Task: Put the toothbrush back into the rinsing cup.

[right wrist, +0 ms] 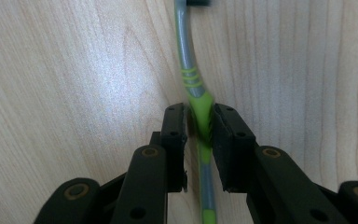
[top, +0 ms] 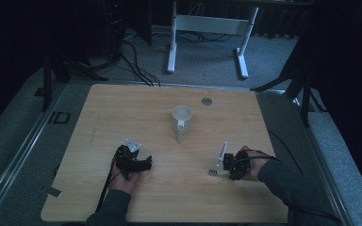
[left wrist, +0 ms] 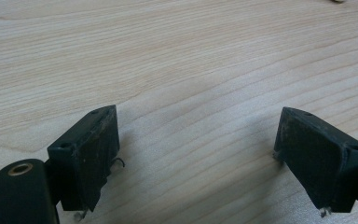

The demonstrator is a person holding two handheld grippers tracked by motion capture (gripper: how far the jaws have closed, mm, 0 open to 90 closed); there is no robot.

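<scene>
The right gripper (right wrist: 200,123) has its jaws pinched on the green grip of the toothbrush (right wrist: 199,116), which lies flat on the wooden table (top: 122,108) near the person's right hand. The left gripper (left wrist: 198,149) rests on the table with its jaws wide and nothing between them. The grasp looks made, but the lift is not yet done (the white cup (top: 182,117), standing upright mid-table, seems the likely destination).

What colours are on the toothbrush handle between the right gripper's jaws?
Grey with bright green grip sections and thin green stripes on the toothbrush handle, clearest in the right gripper view.
</scene>
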